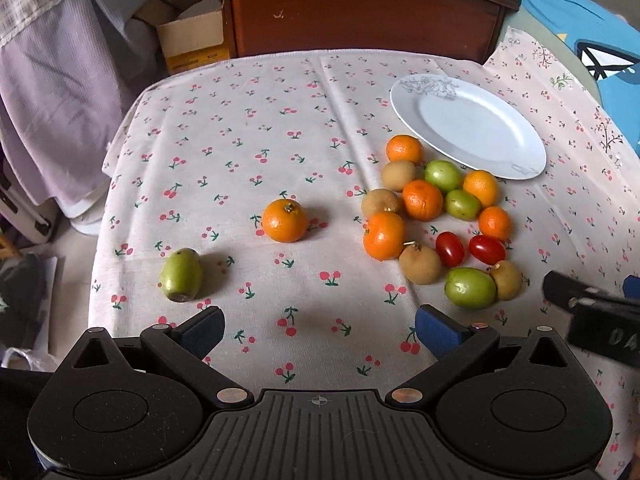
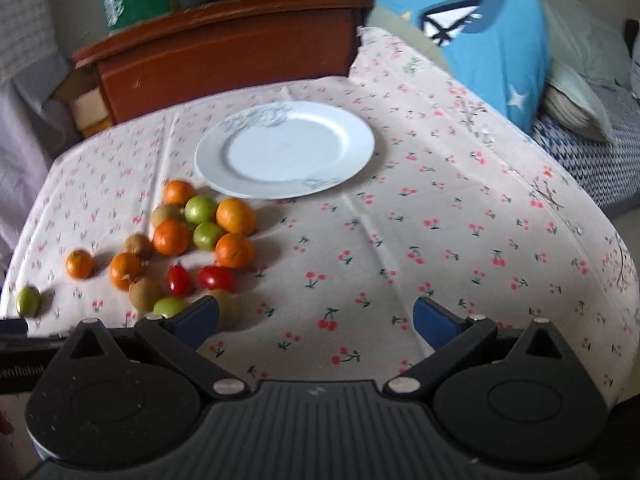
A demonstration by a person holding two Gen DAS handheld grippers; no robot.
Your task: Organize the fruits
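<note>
fruits [image 1: 436, 216] beside plate [image 1: 468, 124] | left gripper [image 1: 318, 330] open | right gripper [image 2: 316, 322] open

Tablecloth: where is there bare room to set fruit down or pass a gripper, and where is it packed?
Bare: the white plate, the cloth right of it toward the blue pillow, and the stretch left of the lone orange and lone green fruit. Crowded: the fruit cluster below the plate's near-left rim, pieces mostly touching.

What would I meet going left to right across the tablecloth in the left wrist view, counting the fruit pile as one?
Lone green fruit → lone orange → fruit cluster → white plate, set farther back → the right gripper at the picture's right edge.
</note>
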